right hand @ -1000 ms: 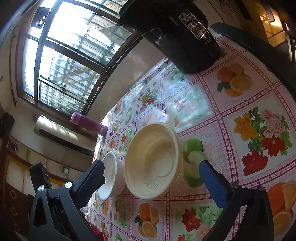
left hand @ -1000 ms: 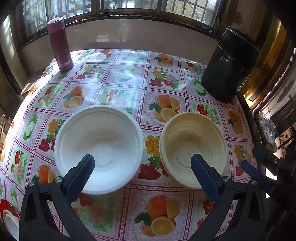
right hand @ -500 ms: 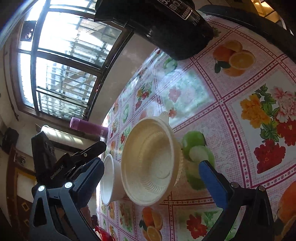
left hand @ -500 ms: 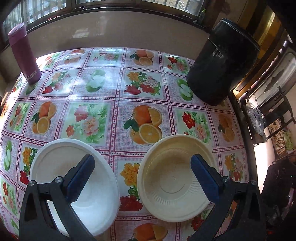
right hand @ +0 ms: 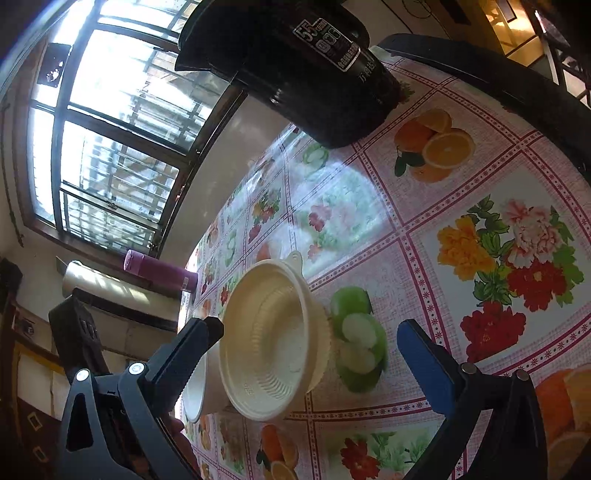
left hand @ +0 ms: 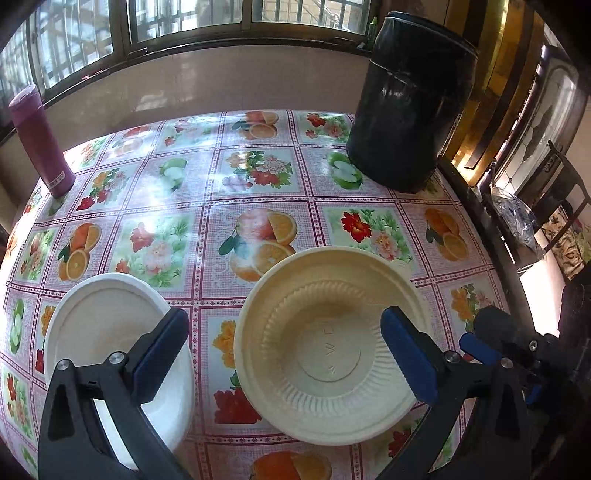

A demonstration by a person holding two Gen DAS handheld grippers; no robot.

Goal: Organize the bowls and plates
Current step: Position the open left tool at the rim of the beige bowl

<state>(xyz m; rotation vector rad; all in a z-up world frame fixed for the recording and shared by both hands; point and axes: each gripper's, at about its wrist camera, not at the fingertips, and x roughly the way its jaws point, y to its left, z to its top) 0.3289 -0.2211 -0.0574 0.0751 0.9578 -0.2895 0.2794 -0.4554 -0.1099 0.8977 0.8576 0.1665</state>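
The left gripper (left hand: 284,343) is partly covering the white bowl (left hand: 99,325), lower left; both grippers' fingers are gaping wide above the floral worktop (left hand: 258,177) beneath barred windows (left hand: 184,22).

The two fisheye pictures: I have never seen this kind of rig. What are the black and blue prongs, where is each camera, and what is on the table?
There is no robot here. A person holds a two-finger tool in each hand, and a camera on each looks forward along its fingers. The prongs at the bottom are those fingers.

The left view shows the left tool over the table, open and holding nothing. Below it lie a white bowl and a cream bowl, side by side. A purple bottle and a black bin stand further back.

The right view is tilted and looks from the side. The right tool is also open and empty, facing the same cream bowl.
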